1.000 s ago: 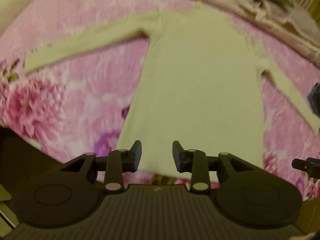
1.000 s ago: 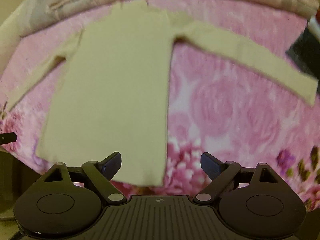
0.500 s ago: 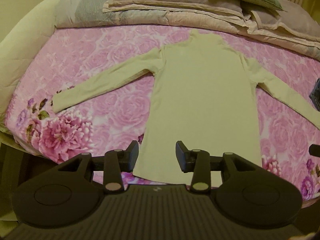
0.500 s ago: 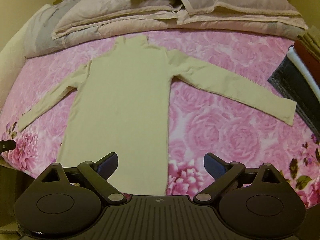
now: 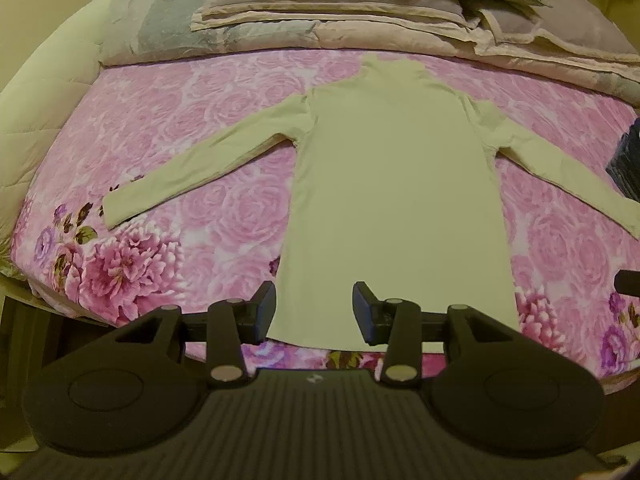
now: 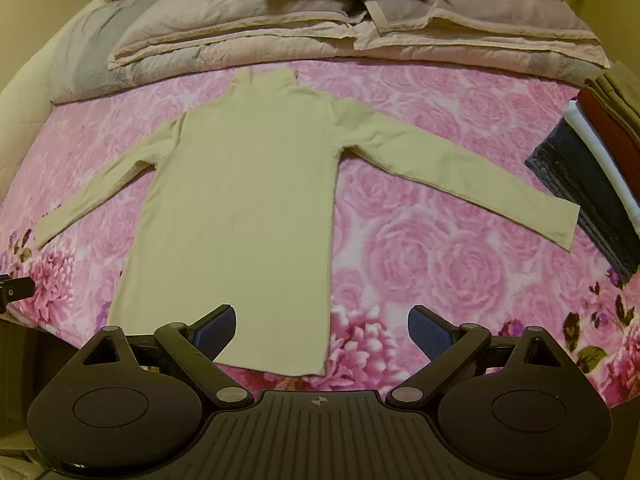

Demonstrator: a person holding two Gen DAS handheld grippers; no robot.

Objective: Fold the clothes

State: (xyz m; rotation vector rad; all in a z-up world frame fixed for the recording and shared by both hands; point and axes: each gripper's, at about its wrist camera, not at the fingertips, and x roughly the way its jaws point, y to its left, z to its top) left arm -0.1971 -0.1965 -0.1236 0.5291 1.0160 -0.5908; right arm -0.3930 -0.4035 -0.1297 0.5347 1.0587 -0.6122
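Observation:
A pale yellow long-sleeved turtleneck shirt (image 5: 396, 200) lies flat on the pink floral bedspread (image 5: 180, 128), collar away from me, both sleeves spread out. It also shows in the right wrist view (image 6: 244, 208). My left gripper (image 5: 314, 312) is open and empty, held above the shirt's lower left hem. My right gripper (image 6: 322, 328) is wide open and empty, above the hem's lower right corner. Neither touches the cloth.
Folded quilts and pillows (image 6: 352, 28) lie along the far side of the bed. A stack of folded clothes (image 6: 592, 176) sits at the right edge, close to the right sleeve's cuff (image 6: 560, 220). The bed's near edge runs just under both grippers.
Both grippers have pulled back and up from the shirt, so the whole bed has come into view. The shirt lies unchanged. Both grippers stay open.

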